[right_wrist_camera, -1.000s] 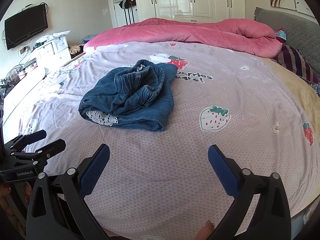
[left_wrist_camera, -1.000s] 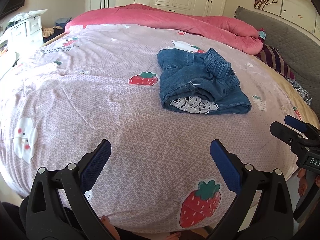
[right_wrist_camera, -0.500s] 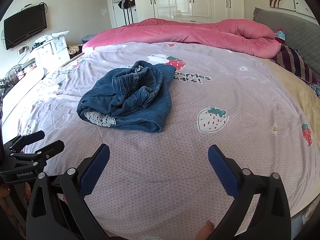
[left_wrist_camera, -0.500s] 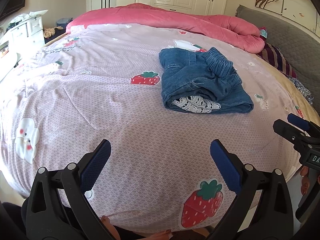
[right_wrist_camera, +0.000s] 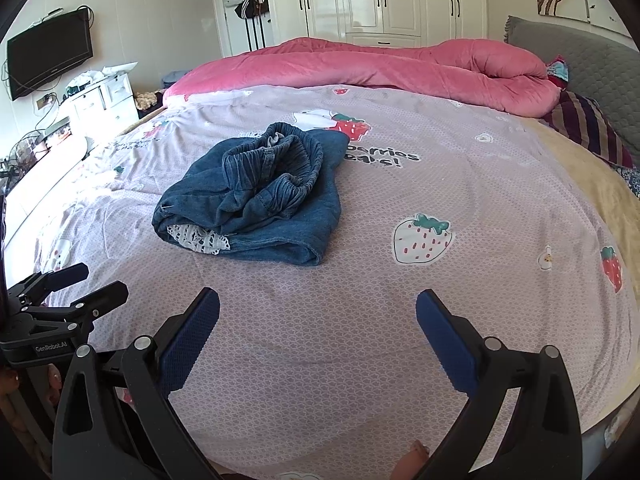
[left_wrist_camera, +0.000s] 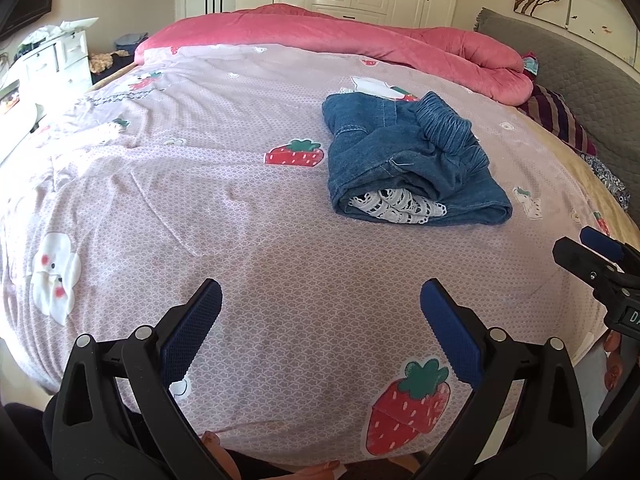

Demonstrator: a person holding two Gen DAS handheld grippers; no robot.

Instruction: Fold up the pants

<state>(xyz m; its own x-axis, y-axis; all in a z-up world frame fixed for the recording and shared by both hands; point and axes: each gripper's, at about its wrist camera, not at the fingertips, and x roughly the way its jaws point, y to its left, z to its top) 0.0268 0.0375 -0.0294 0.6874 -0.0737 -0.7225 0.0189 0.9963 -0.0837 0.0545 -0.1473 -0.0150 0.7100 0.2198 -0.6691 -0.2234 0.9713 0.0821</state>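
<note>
Blue denim pants with white lace trim lie folded in a bundle on the bed's lilac strawberry-print sheet; they also show in the right wrist view. My left gripper is open and empty, low over the near edge of the bed, well short of the pants. My right gripper is open and empty too, over the near edge, apart from the pants. Each gripper shows at the edge of the other's view, the right one and the left one.
A rolled pink quilt lies across the far side of the bed. A grey headboard and a striped pillow are at the right. A white dresser and a wall TV stand at the left.
Both views have drifted slightly, so the pants sit a little lower and nearer in frame. Both grippers stay open and empty; the pants have not moved.
</note>
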